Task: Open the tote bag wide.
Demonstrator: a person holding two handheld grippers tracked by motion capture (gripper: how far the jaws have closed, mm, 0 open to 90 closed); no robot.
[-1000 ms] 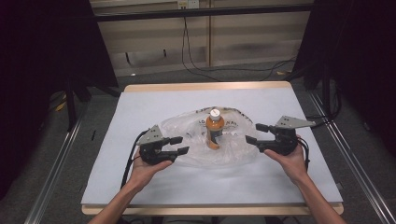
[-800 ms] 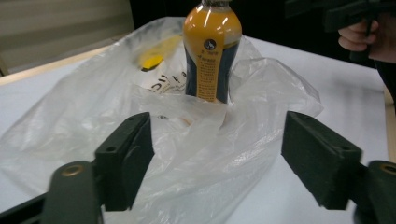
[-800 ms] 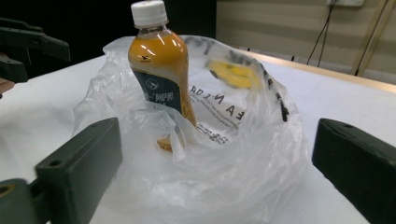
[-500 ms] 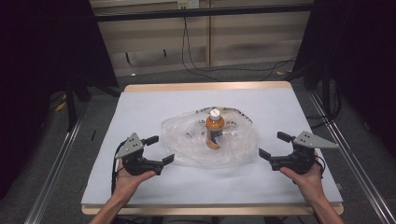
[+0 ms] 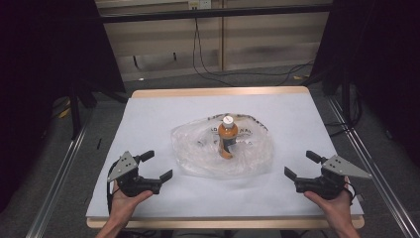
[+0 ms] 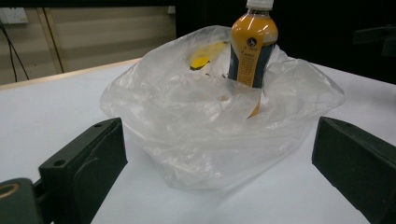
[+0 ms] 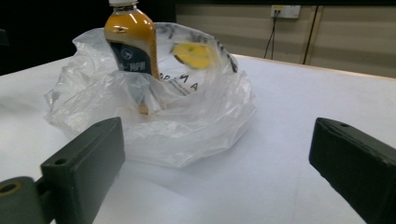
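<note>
Both my grippers, left gripper [image 5: 159, 166] and right gripper [image 5: 300, 164], have drawn back from the crumpled clear plastic bag [image 5: 247, 153] mid-surface, jaws just opened and empty. Upright inside stands the orange-filled plastic bottle [image 5: 227, 135]. Flimsy, slippery film; I'd pinch its rim.

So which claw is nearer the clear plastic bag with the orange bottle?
Left. The left claw sits just off the clear plastic bag; the right claw stands farther away.
</note>
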